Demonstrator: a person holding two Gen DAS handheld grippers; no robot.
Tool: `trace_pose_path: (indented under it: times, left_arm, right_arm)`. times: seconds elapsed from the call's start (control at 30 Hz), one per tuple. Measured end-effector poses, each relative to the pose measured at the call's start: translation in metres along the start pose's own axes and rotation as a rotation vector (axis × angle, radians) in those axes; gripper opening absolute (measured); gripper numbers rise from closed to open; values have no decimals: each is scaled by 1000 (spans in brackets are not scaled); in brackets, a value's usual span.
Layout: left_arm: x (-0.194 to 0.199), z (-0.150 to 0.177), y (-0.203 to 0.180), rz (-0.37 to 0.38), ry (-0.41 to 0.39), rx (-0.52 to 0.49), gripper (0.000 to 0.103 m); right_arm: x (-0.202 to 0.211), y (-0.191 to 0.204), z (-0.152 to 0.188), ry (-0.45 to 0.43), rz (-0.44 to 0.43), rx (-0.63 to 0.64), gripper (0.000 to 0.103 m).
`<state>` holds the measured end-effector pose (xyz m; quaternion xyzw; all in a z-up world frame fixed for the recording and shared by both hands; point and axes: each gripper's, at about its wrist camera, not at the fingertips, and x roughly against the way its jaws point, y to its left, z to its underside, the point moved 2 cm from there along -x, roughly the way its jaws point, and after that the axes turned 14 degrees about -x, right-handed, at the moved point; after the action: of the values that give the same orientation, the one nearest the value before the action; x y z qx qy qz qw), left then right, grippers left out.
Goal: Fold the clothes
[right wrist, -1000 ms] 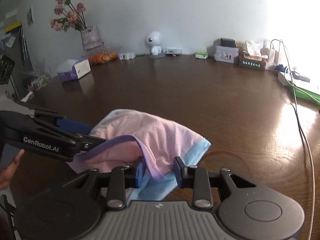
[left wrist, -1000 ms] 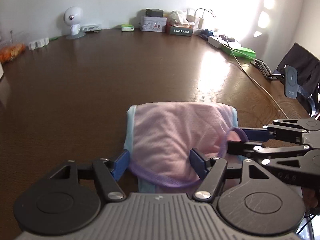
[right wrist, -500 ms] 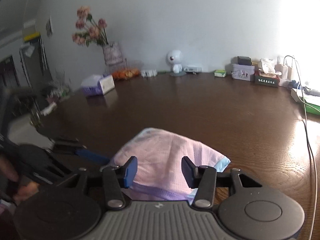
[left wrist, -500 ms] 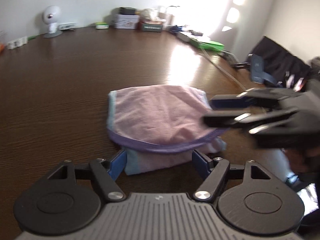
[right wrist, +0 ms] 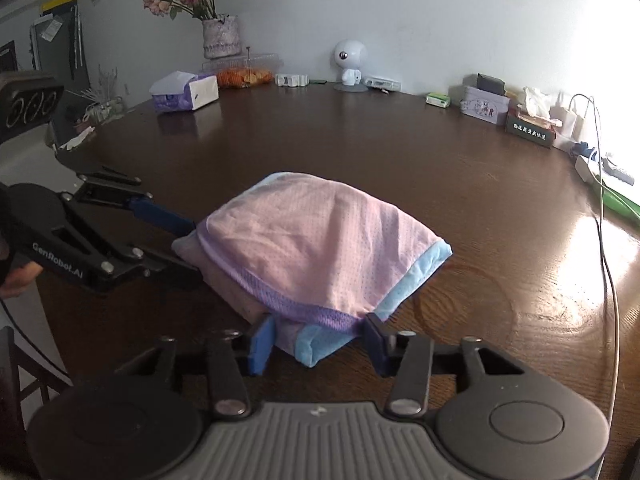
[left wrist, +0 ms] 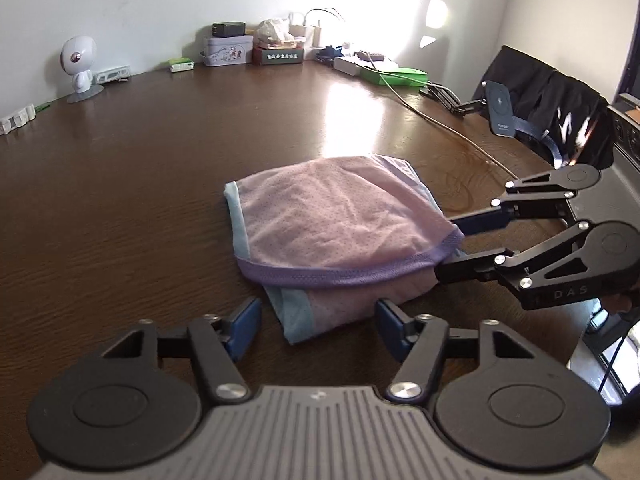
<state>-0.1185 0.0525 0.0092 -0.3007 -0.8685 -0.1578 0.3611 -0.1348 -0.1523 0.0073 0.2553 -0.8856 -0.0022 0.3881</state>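
The purple band, draped over the right gripper (right wrist: 316,340) a second ago, now lies flat on one folded pink garment (left wrist: 336,232) mid-worktop (left wrist: 140,184), bare wood all round, clutter only at the far edge; left gripper (left wrist: 316,320) just narrowed, both part-open, empty, at its near edges.

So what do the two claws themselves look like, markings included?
Both match: black metal linkage arms with silver pivot screws, blue finger pads and a ribbed grey body between two round black discs. The left claw carries white "GenRobot.AI" lettering; the right claw shows "DAS". A thin black cable hangs below each.
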Motion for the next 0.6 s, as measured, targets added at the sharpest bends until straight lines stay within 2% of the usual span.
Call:
trace_pose_path:
  times: [0.03,0.07,0.1,0.23,0.33,0.47,0.6]
  left_arm:
    - [-3,-5,3,3,11,-4,32]
    - [-7,-11,6,1,27,-2,17]
    - [-11,-18,10,-3,37,4,15]
    - [-32,-47,25,-29,64,-14,13]
    - [-57,-72,47,-20,83,-3,13]
    - [-94,-102,77,8,85,64,13]
    - [-130,-135,103,-12,81,82,13]
  right_arm:
    - [-2,1,-4,-1,7,9,26]
    - [-5,1,-8,8,8,10,21]
    - [-8,-1,-13,19,7,6,14]
    - [-27,-10,-39,41,43,-11,9]
    - [-42,-24,-67,50,65,-34,9]
    - [-76,-53,-110,60,77,-52,9]
    - [-113,-85,-149,69,87,-116,8]
